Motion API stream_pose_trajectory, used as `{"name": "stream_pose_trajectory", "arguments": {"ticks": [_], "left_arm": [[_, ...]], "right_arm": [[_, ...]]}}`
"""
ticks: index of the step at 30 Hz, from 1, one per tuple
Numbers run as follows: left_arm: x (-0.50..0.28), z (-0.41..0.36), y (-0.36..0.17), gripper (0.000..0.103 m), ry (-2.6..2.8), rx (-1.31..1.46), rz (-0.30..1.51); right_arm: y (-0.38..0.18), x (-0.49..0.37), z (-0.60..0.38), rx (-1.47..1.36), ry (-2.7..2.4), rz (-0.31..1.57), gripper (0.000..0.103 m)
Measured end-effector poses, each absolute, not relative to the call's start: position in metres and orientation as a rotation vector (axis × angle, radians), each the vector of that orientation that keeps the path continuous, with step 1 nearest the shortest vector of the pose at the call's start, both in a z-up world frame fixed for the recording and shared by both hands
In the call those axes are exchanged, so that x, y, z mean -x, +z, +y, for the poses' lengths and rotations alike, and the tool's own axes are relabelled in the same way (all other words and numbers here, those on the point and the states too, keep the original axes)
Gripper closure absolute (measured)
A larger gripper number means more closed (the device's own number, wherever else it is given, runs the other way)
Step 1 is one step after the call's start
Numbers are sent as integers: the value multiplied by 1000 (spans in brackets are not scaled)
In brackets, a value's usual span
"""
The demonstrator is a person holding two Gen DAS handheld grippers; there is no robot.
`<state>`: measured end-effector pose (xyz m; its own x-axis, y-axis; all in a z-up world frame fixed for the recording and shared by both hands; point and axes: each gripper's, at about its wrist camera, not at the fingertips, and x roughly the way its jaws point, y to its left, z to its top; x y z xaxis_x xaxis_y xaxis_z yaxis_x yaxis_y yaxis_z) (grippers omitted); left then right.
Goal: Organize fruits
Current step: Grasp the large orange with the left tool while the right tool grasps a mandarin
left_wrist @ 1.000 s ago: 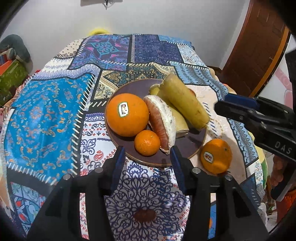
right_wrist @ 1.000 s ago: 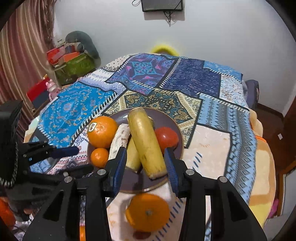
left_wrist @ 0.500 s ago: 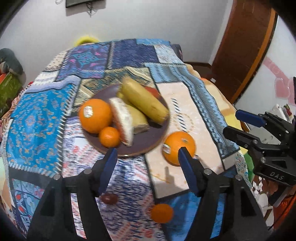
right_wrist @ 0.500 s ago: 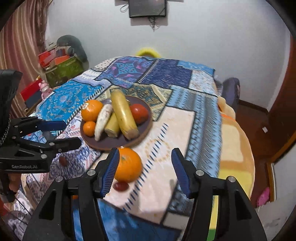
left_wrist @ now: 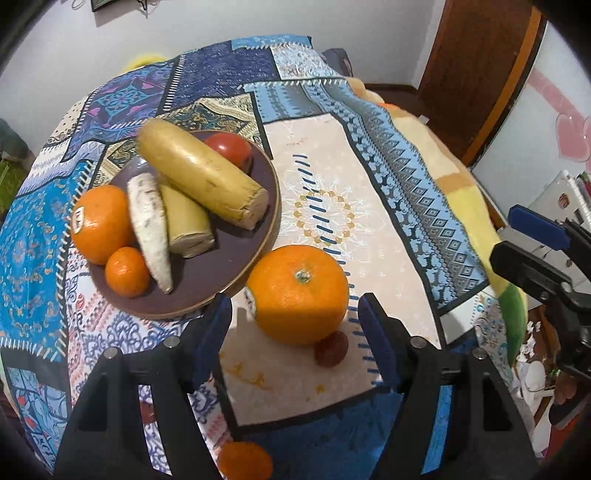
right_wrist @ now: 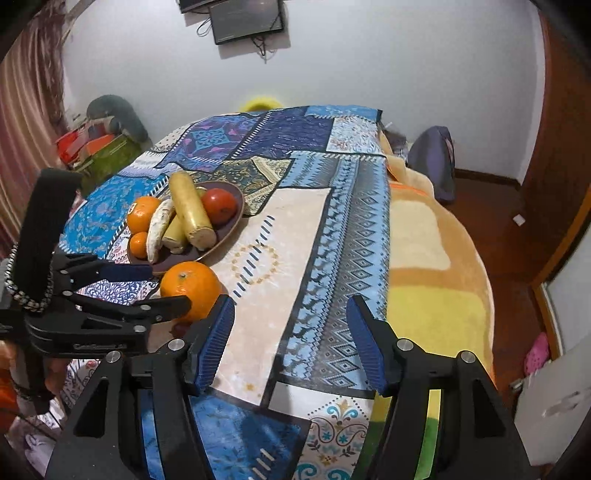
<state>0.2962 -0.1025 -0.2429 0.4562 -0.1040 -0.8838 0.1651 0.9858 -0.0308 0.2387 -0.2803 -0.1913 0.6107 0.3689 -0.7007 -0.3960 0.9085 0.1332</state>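
Left wrist view: large orange, stem up, sticker on its left side, lying on the cream panel of the patchwork cloth, just beside the rim of the brown plate. Small dark reddish fruit touching its near right base. Left gripper: jaws wide apart, one finger either side of the large orange, neither touching it, nothing held.

Brown plate, contents: stickered orange at left; small mandarin in front of it; white root leaning beside both; two yellow banana-like pieces, the longer lying across the shorter; red tomato at the far rim.

Second mandarin on the cloth at the bottom edge, between the gripper's arms.

Right wrist view: right gripper spread wide, empty, above bare cloth to the right of the large orange. Wall-mounted screen behind; wooden door at right.
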Motion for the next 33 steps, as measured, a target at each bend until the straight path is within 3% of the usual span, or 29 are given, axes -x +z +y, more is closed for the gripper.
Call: {"name": "stream_pose_trajectory", "arguments": {"ticks": [14,26,33], "left_arm": [[-308,-101,-256,38,-158,-9,1113],[-241,-53,-173,38,-145,12,924],[-196,-9,-155,38,-105,17,885]], "right_arm": [[-212,-246,-286,-12,471,852,43],[-179,-215,-245,61,528,802,43],[-169,-180,-195,137,612,784,43]]}}
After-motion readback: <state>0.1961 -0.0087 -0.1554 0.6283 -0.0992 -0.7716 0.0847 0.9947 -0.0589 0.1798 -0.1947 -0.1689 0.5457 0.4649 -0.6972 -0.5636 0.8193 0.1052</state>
